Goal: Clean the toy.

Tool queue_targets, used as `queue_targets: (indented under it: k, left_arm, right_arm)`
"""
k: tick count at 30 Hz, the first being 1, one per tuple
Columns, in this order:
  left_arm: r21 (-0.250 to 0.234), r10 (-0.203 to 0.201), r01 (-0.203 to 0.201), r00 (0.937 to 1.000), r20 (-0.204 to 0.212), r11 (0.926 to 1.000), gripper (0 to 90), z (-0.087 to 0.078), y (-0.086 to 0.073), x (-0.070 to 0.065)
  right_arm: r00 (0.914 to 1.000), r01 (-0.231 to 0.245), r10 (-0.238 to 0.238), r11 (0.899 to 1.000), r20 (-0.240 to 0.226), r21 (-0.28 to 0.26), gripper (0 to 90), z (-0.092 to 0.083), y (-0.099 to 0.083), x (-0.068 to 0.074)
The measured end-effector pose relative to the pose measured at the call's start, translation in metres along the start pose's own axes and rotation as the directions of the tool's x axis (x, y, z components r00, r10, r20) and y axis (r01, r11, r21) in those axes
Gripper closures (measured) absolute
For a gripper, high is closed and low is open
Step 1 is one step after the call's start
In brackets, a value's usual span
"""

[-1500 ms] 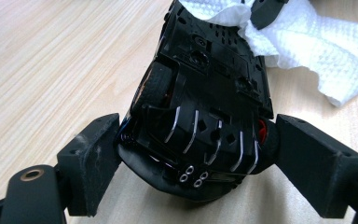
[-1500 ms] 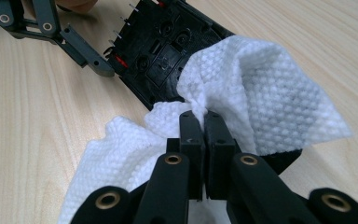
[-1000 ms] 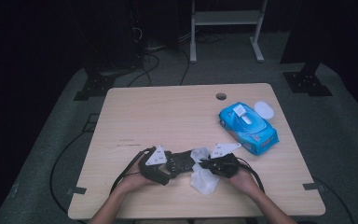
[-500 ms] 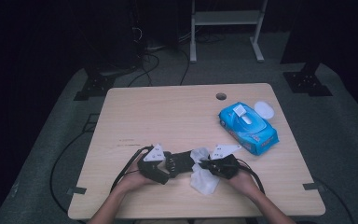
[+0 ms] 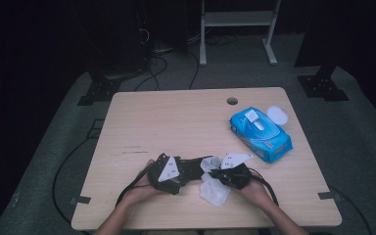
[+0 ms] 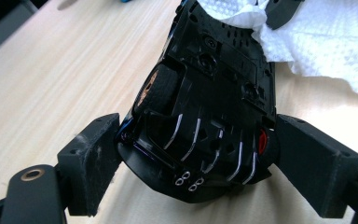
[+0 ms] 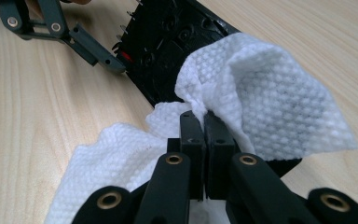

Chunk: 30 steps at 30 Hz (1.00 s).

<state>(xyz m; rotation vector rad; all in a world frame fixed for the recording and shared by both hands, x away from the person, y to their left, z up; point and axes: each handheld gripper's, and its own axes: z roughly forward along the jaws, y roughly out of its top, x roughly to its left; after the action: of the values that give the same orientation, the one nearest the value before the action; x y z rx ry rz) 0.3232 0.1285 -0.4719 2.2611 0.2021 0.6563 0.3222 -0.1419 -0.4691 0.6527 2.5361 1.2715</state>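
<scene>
Fingers (image 6: 91,163) of the left gripper (image 6: 186,168) clamped both sides of a black toy car (image 6: 205,107), which we saw belly-up, chassis, one wheel and chrome exhaust pipes facing the left gripper view. Our right gripper (image 7: 205,126) had its jaws pinched tight on a white wet wipe (image 7: 261,98), a fold of it bunched between the pads. We noted the wipe draped over the far end of the car's underside, touching it, with the rest trailing onto the table (image 5: 176,122).

From the high view, we placed the car (image 5: 191,169) near the front edge of the table, just between the left gripper (image 5: 169,171) and the right gripper (image 5: 230,174), held slightly above or on the wood; we could not tell which. The wipe (image 5: 215,188) hung down beside the right gripper toward the person.

Further out, a blue wipes pack (image 5: 260,132) lay on the right half of the table, its lid flipped open, well apart from the car. A round cable hole (image 5: 232,101) sat near the far edge. Cables (image 5: 132,188) trailed from the left gripper off the front edge.
</scene>
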Motion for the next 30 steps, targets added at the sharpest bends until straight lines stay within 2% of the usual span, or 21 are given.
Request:
queue_targets:
  k: [7,14,16,30]
  left_arm:
    - [-0.001,0.026,-0.026,0.9993,-0.028,0.9996,16.6,0.0004,-0.0001,-0.0027]
    - [-0.031,-0.035,0.035,0.9994,0.006,0.9989,16.3,-0.0011,-0.0032,-0.0007]
    - [-0.027,-0.028,0.028,0.9996,-0.002,0.9992,16.4,-0.0009,-0.0025,-0.0014]
    - [-0.044,-0.060,0.062,0.9977,0.031,0.9971,16.3,-0.0041,-0.0043,0.0011]
  right_arm:
    - [1.0000,-0.004,0.004,1.000,0.007,-0.001,88.1,0.0012,-0.0003,-0.0004]
    - [0.9999,-0.005,0.005,1.000,0.013,-0.003,88.1,0.0011,-0.0004,-0.0004]
    - [0.9999,-0.006,0.006,1.000,0.014,-0.003,88.1,0.0011,-0.0004,-0.0003]
    - [0.9997,-0.009,0.010,1.000,0.021,-0.010,88.2,0.0010,-0.0017,0.0011]
